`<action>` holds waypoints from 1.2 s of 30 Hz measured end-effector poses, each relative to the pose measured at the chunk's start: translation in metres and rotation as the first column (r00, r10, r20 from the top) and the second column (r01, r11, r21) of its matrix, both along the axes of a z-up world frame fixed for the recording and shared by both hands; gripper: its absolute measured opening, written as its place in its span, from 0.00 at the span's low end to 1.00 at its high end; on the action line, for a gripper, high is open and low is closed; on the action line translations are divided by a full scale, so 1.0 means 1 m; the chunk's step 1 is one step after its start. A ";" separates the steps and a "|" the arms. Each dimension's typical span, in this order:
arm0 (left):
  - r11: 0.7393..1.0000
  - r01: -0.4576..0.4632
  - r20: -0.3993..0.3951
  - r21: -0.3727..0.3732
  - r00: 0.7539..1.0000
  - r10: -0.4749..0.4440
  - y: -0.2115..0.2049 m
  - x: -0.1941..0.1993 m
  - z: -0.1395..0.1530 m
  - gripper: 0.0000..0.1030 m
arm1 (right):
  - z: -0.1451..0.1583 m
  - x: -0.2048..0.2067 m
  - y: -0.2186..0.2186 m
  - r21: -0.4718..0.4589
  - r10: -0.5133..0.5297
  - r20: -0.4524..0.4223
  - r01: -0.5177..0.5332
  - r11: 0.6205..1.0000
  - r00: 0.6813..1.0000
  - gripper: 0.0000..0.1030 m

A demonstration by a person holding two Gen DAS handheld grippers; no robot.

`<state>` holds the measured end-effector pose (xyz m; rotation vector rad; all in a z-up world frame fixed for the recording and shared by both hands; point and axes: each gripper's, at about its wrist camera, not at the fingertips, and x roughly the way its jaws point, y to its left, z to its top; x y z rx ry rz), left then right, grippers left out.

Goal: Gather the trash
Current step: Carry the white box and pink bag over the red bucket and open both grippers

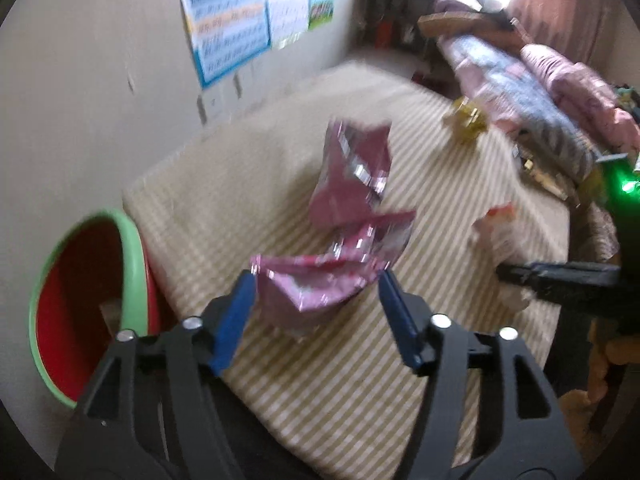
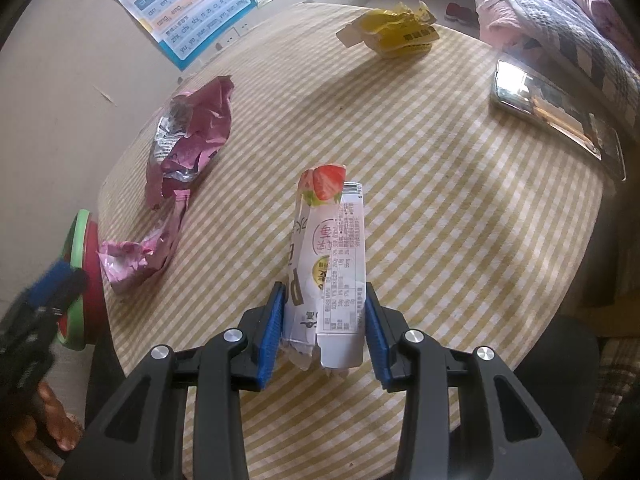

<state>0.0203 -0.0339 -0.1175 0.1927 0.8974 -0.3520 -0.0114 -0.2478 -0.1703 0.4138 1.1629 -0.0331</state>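
Observation:
A torn pink wrapper (image 1: 332,272) lies in two crumpled parts on the checked tablecloth (image 1: 320,380), near the table's left edge (image 2: 140,256). My left gripper (image 1: 316,276) stands open around its near part, and the pads do not press on it. In the right wrist view one of its blue fingers (image 2: 56,278) is at the table edge, apart from the wrapper. My right gripper (image 2: 324,292) is shut on a white strawberry packet (image 2: 332,248), held just above the cloth. A yellow wrapper (image 2: 396,32) lies at the far side. A red bin with a green rim (image 1: 132,264) stands below the table's left edge.
A phone (image 2: 556,108) lies near the table's right edge. Folded bedding (image 1: 552,92) is piled beyond the table on the right. Posters (image 2: 192,12) hang on the wall to the left. A person's hand (image 2: 52,432) shows at the lower left.

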 end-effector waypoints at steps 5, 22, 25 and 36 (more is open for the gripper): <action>0.995 0.067 0.024 0.080 0.997 -0.069 -0.019 0.009 -0.005 0.66 | -0.001 -0.001 0.001 0.001 0.006 -0.002 -0.006 1.000 1.000 0.37; 0.975 0.104 -0.123 0.198 0.989 -0.081 -0.026 0.034 -0.062 0.52 | -0.003 -0.002 0.000 0.015 0.006 -0.008 -0.006 1.000 1.000 0.37; 0.981 0.112 -0.149 0.157 0.985 -0.089 -0.024 0.035 -0.058 0.28 | 0.000 -0.002 0.001 0.018 0.008 0.000 -0.008 1.000 1.000 0.37; 0.999 0.047 -0.141 -0.007 0.989 -0.048 -0.020 0.014 -0.021 0.08 | 0.028 -0.006 0.010 -0.001 0.018 0.075 -0.018 1.000 0.997 0.35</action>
